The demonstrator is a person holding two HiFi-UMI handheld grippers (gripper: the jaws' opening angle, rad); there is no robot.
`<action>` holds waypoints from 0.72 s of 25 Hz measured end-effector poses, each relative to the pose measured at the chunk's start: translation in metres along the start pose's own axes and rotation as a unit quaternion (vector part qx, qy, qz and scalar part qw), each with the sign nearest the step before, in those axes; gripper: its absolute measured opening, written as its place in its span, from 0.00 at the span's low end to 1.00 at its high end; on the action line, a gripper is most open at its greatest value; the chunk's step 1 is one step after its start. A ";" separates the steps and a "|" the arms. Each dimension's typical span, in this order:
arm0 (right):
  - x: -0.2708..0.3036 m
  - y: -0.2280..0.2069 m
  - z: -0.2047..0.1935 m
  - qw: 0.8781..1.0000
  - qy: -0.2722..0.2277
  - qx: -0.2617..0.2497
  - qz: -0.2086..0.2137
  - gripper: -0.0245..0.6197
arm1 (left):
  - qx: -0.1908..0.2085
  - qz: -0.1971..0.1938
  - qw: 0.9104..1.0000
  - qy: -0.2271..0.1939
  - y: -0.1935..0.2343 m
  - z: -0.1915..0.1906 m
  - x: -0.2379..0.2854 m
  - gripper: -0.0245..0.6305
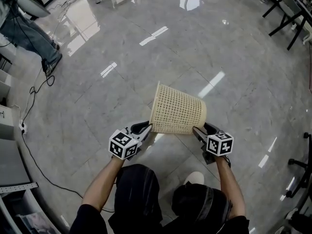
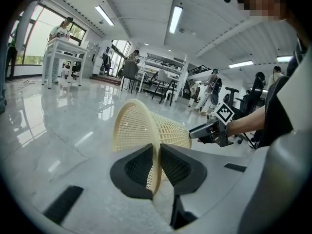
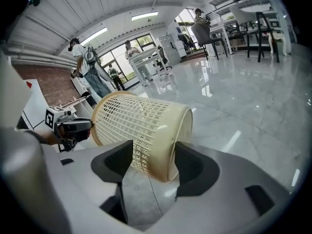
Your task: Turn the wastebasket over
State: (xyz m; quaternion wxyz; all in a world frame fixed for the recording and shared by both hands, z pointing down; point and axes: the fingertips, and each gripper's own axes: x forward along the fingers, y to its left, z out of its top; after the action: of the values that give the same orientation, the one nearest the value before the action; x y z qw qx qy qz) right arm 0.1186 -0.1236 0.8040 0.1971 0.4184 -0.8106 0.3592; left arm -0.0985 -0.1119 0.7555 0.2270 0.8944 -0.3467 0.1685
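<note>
A cream mesh wastebasket [image 1: 176,112] hangs on its side above the grey floor, held between my two grippers. Its open rim faces left and its closed base faces right. My left gripper [image 1: 146,127] is shut on the rim; in the left gripper view the thin rim of the wastebasket [image 2: 146,126] is pinched between the pads of the left gripper [image 2: 157,167]. My right gripper [image 1: 197,130] holds the base end; in the right gripper view the lower base edge of the wastebasket [image 3: 141,121] sits between the pads of the right gripper [image 3: 153,162], touching both.
A person [image 1: 29,33] stands at the far left beside a black cable [image 1: 34,155] trailing over the floor. Black table legs [image 1: 287,13] stand at the far right and an office chair [image 1: 300,179] at the right edge. The shiny tiled floor [image 1: 122,43] stretches ahead.
</note>
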 end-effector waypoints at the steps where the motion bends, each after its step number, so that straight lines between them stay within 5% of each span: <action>1: -0.006 -0.005 0.002 1.000 -0.003 0.002 -0.005 0.46 | 0.002 -0.007 1.000 0.001 -0.004 0.002 0.006 0.11; 11: -0.095 -0.035 0.045 0.995 -0.052 -0.037 -0.080 0.46 | 0.001 -0.075 0.997 0.018 -0.043 0.012 0.067 0.13; 18: -0.122 -0.015 0.089 0.991 -0.078 -0.069 -0.080 0.46 | -0.027 -0.078 0.996 0.023 -0.045 0.001 0.089 0.15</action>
State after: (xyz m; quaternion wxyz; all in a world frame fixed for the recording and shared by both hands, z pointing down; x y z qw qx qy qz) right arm 0.1984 -0.1304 0.6758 0.1897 0.4940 -0.8105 0.2513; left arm -0.0045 -0.1308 0.7824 0.2716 0.9080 -0.2750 0.1617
